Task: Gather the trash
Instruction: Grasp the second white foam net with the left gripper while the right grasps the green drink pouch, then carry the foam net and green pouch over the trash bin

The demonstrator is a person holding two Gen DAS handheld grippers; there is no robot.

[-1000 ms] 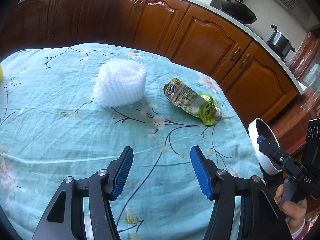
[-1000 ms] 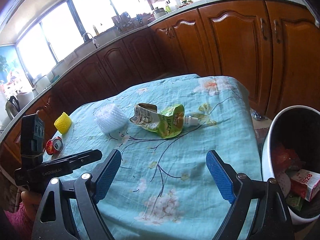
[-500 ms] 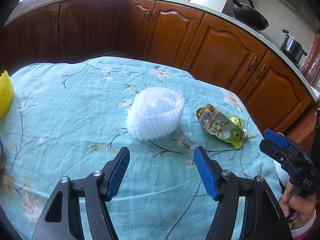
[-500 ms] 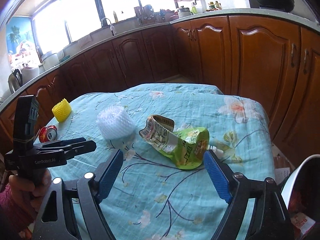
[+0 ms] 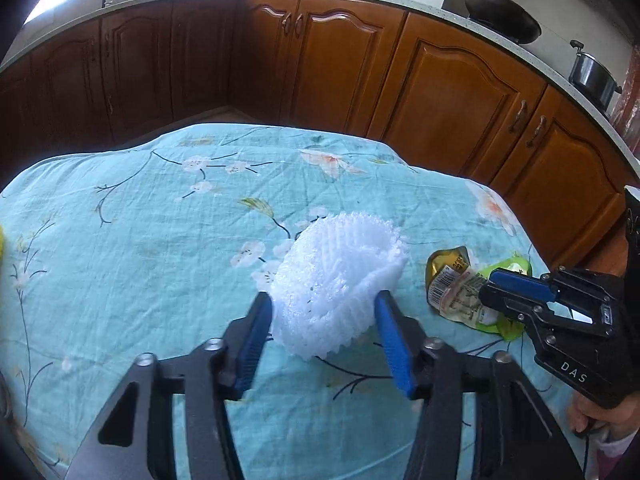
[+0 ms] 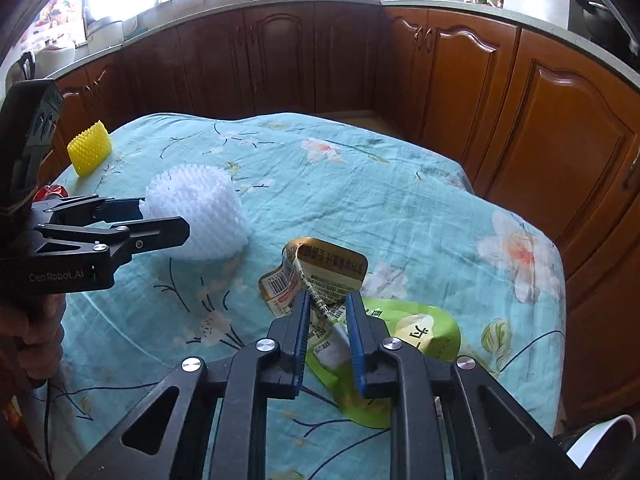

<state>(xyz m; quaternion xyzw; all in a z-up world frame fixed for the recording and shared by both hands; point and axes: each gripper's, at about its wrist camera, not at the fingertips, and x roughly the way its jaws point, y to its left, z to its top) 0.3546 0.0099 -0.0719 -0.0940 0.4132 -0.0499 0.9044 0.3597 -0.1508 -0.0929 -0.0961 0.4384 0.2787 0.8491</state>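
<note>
Left of the pouch [image 6: 340, 312], our left gripper [image 5: 324, 320] has just been closing its jaws on the foam net [image 5: 340, 276]: light, squashy; our right gripper [image 6: 326, 316] has just been closing, pinching the pouch's crumpled, slippery middle on the desk [image 6: 360, 200].

Two foam fruit nets lie on the cloth-covered counter [image 6: 400, 200]: one white net [image 6: 200, 216] at about nine o'clock from the middle, one yellow net [image 6: 89, 152] out at ten o'clock. One green drink pouch [image 6: 332, 280] lies at six o'clock. One red can [image 6: 50, 191] shows at the nine o'clock edge. One white bin [image 6: 600, 436] peeks in at four o'clock. Two tools are in view: the left tool [image 5: 322, 312] and the right tool [image 6: 327, 300].
</note>
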